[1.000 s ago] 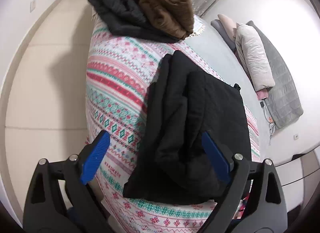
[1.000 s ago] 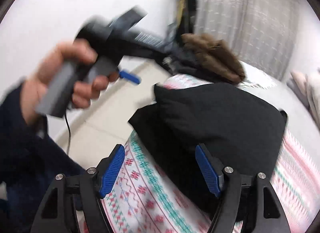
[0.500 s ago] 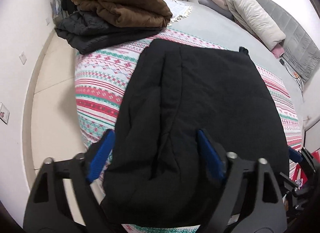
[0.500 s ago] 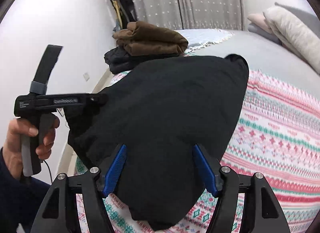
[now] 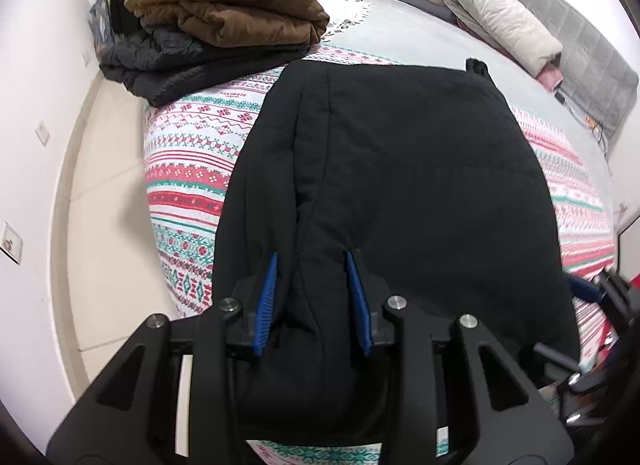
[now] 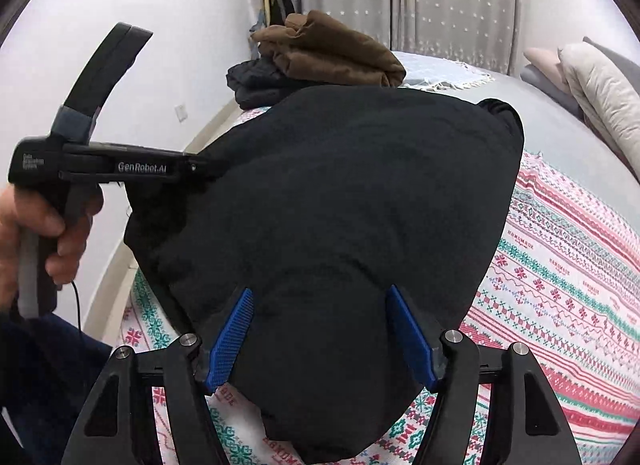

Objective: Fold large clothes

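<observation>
A large black padded garment (image 5: 400, 169) lies folded on the patterned bedspread (image 5: 188, 161); it also shows in the right wrist view (image 6: 352, 201). My left gripper (image 5: 312, 297) is shut on a thick fold at the garment's near left edge, blue pads pressing both sides. It appears from the side in the right wrist view (image 6: 192, 167), biting the garment's left edge. My right gripper (image 6: 320, 335) is open, its blue fingers straddling the garment's near right corner, with the fabric bulging between them.
A brown coat (image 5: 228, 13) on a dark grey coat (image 5: 168, 61) is stacked at the bed's far left corner. Pillows (image 5: 492, 5) lie far right. Tiled floor (image 5: 100, 185) runs along the left, by a white wall.
The left gripper moved down onto the garment and closed on its left edge fold. The right gripper came lower and closer over the near right corner, staying open.
</observation>
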Action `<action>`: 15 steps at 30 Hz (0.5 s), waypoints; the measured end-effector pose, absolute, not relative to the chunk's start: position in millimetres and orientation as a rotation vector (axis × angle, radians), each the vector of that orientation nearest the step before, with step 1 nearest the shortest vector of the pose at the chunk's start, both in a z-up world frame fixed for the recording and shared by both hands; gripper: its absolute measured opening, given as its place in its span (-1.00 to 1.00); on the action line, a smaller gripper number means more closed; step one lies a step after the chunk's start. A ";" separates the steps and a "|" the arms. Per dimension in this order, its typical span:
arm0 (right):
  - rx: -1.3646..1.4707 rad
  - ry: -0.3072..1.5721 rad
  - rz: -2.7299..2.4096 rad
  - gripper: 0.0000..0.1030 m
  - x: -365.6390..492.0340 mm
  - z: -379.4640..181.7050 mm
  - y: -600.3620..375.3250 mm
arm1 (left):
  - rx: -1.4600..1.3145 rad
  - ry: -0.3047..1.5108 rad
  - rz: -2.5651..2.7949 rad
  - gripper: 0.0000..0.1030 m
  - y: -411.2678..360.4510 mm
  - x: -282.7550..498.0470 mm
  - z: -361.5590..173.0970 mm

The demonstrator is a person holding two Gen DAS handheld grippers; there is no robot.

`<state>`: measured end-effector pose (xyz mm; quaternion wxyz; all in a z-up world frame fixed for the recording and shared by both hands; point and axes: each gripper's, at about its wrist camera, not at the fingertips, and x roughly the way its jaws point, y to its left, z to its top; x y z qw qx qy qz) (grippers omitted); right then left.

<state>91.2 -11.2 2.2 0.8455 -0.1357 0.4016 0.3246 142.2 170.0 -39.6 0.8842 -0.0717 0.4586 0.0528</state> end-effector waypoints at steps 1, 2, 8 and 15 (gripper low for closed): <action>-0.280 0.853 0.690 0.37 91.8 3.7 -12.1 | -0.146 0.953 0.111 -0.28 169.4 142.1 -39.9; -0.270 0.862 0.697 0.37 93.1 5.8 -13.6 | -0.155 0.955 0.108 -0.28 170.9 142.3 -40.6; -0.047 0.848 0.706 0.21 112.6 41.8 -36.9 | -0.183 0.951 0.111 -0.28 172.8 137.2 -41.2; -0.075 0.946 0.647 -0.03 156.5 13.7 -13.8 | -0.141 0.956 0.150 -0.28 166.4 126.1 -40.7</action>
